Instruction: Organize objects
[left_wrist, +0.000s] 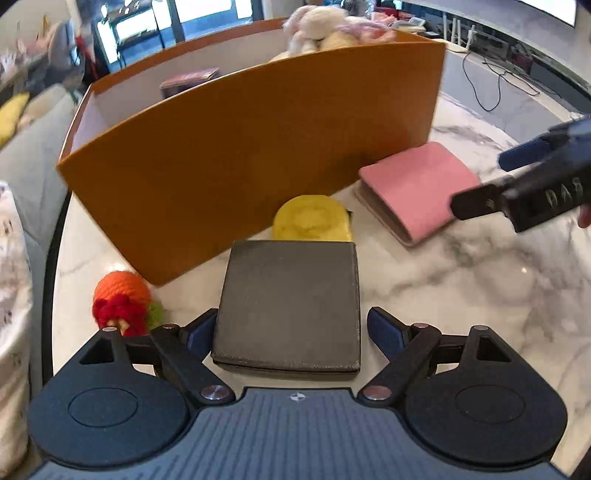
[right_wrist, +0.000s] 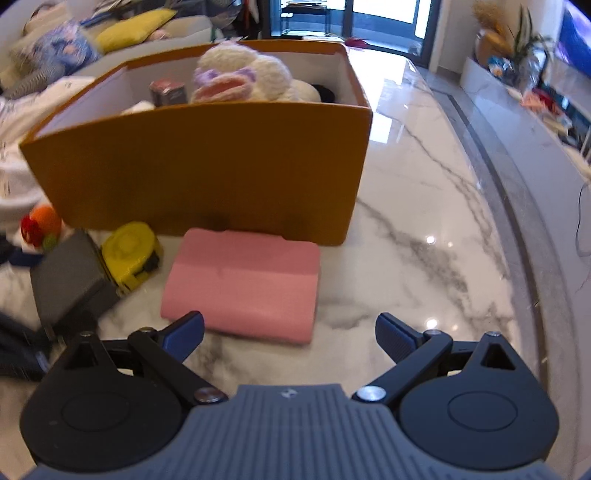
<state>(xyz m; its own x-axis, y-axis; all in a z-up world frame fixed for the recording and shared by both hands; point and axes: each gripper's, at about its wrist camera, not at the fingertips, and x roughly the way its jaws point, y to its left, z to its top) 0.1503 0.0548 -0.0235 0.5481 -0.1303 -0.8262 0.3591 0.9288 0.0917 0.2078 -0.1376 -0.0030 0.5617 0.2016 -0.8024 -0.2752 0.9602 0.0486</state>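
1. The left gripper (left_wrist: 290, 334) has its jaws spread on either side of a dark grey case (left_wrist: 290, 306) that lies flat on the table. The left pad seems to touch its edge and the right pad stands clear, so nothing is pinched yet.
2. The right gripper (right_wrist: 290, 334) also has its jaws spread and empty, just in front of a pink wallet (right_wrist: 243, 280) that lies against the front wall of the orange box (right_wrist: 207, 162).
3. The grey case looks stiff, matte and fairly light. I judge it best gripped across its 2 side edges, low enough that it will not tip.
4. The pink wallet looks soft and smooth, so it may flex or slip. A grip across its short width near the middle seems safest.
5. A yellow tape measure (right_wrist: 133, 253) sits just beside the grey case and looks hard and heavier. A knitted orange toy (left_wrist: 123, 299) near the box corner is soft and easy to squeeze.
6. The box already holds a plush toy (right_wrist: 240, 75) and a small dark box (right_wrist: 168, 92).
7. The marble table (right_wrist: 424, 229) is glossy and slick, so flat things could slide when nudged.
8. Behind it are a sofa with a yellow cushion (right_wrist: 136, 24) and large windows.
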